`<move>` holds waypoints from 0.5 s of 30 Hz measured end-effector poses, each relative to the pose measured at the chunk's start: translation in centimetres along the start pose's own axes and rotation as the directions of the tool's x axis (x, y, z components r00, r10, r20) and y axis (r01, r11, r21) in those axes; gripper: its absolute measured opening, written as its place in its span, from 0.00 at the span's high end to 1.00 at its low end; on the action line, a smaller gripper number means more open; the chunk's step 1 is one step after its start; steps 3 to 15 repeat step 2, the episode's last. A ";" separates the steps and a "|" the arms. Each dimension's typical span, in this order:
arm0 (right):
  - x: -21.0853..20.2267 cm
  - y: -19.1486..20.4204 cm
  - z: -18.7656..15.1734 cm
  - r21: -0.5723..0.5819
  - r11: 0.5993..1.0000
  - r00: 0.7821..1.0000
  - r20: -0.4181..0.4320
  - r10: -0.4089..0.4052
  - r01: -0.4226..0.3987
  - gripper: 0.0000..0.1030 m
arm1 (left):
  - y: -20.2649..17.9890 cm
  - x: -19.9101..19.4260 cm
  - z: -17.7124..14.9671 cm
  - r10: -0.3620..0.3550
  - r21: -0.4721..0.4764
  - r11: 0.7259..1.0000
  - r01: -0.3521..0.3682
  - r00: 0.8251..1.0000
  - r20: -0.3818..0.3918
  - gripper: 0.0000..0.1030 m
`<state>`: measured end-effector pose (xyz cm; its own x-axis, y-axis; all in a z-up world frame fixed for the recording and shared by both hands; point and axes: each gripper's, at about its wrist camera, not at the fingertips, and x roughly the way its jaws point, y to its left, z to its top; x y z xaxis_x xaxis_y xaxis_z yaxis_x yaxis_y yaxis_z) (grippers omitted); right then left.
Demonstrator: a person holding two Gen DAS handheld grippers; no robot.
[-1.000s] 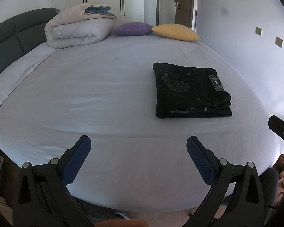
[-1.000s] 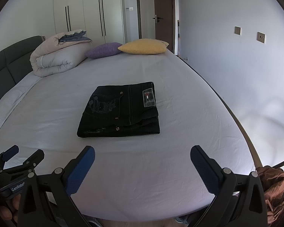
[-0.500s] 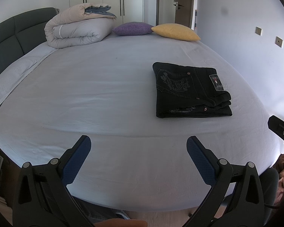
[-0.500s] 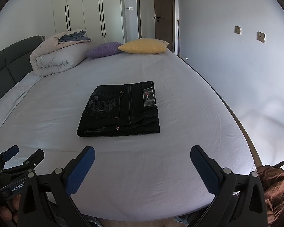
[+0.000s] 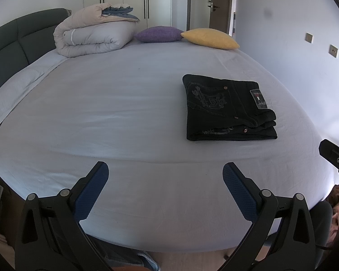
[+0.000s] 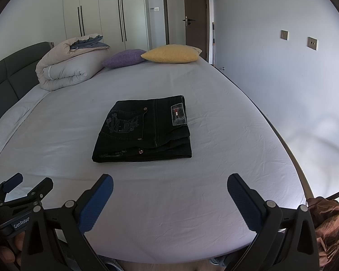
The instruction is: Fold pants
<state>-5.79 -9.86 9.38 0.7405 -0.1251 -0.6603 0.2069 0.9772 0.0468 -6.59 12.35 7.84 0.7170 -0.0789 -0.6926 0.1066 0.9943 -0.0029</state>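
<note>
So the black pants (image 6: 144, 128) are sitting folded into a neat rectangle on the bed (image 6: 214, 180), a bit toward the wall-side edge, stacked in layers with the patch label facing up. Plenty of bare sheet all around them: a wide stretch on the headboard side, a narrower strip on the wall side before the mattress edge drops off, and open sheet between the pants and the near edge where both tools hang. The left hand-held gripper (image 5: 165, 187) is released, fingers spread wide over the near edge of the bed, nothing between them and not touching the pants. The right hand-held gripper (image 6: 170, 199) is the same deal, spread apart and empty, hovering over the near edge with the pants well ahead of it. Each one pokes into the corner of the other's view. Count-wise: one pair of pants, two cushions at the far end (one purple cushion (image 6: 124, 58), one yellow cushion (image 6: 171, 54), touching), one rolled-up duvet (image 6: 67, 67) by the dark headboard (image 6: 9, 76). Sheet is pale lilac-grey, mostly smooth with light creases. Room has white wardrobe doors (image 6: 110, 15) at the back, a brown door (image 6: 195, 15) next to them, and two wall switches (image 6: 298, 39) on the plain wall.
</note>
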 end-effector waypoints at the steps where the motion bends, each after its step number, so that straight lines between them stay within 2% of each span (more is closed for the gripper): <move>1: 0.0 0.0 0.0 0.000 1.000 1.000 0.000 0.000 0.000 0.00 | -0.1 -0.1 -0.1 0.003 0.005 1.000 -0.003 1.000 0.004 0.00; 15: 0.0 0.0 0.0 0.000 1.000 1.000 0.001 0.001 -0.001 0.00 | -0.1 -0.2 -0.1 0.002 0.006 1.000 -0.002 1.000 0.006 0.00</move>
